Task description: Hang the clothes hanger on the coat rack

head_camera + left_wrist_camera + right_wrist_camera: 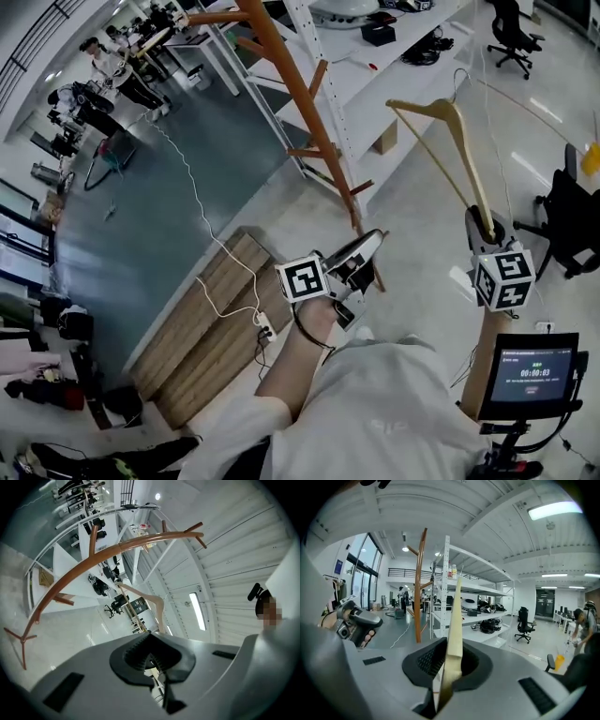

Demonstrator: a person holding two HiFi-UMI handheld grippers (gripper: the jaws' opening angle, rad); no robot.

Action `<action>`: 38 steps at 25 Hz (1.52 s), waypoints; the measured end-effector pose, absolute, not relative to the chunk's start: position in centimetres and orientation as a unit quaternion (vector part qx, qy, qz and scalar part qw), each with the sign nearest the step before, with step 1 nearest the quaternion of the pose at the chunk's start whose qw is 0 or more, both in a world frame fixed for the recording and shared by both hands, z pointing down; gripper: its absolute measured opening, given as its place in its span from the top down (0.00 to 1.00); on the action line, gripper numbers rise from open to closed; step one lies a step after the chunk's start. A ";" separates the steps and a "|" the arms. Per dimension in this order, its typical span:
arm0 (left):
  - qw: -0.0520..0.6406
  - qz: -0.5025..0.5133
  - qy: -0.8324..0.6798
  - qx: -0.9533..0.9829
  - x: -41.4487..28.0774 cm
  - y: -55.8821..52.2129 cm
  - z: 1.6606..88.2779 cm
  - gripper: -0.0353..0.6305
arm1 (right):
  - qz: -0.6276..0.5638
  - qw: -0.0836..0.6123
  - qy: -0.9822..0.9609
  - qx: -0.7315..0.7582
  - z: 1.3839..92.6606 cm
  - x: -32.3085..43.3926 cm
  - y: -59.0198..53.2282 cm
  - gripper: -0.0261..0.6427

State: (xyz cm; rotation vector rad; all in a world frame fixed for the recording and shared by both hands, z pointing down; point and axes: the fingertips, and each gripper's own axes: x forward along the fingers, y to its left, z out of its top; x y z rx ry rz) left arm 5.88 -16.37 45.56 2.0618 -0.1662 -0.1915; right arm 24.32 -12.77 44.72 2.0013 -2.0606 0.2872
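Note:
The coat rack [302, 98] is an orange-brown wooden pole with short pegs, leaning across the top middle of the head view. It also stands ahead in the right gripper view [420, 583] and arcs through the left gripper view [93, 559]. A pale wooden clothes hanger [459, 141] with a wire hook is held up to the right of the rack, apart from it. My right gripper [489, 225] is shut on the hanger's lower arm [452, 634]. My left gripper [375, 236] is shut and empty, low beside the rack's base. The hanger [140, 592] shows beyond its jaws.
White shelving [375, 66] stands right behind the rack. Wooden boards [216, 319] with a white cable and power strip [265, 328] lie on the floor at the left. A black chair [572, 220] and a small screen [532, 370] are at the right. People [112, 70] stand far left.

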 end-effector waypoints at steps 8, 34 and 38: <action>0.468 -0.108 -0.070 0.874 7.7 -21.4 40.4 0.94 | 0.037 0.187 -0.703 0.685 39.4 24.1 -19.9 0.89; 0.353 -0.189 -0.094 0.911 4.6 -24.4 20.8 0.94 | -0.158 0.202 -0.681 0.686 17.5 17.8 -27.0 0.89; 0.355 -0.189 -0.099 0.910 4.3 -24.7 21.1 0.94 | -0.165 0.197 -0.678 0.688 16.7 17.9 -27.5 0.89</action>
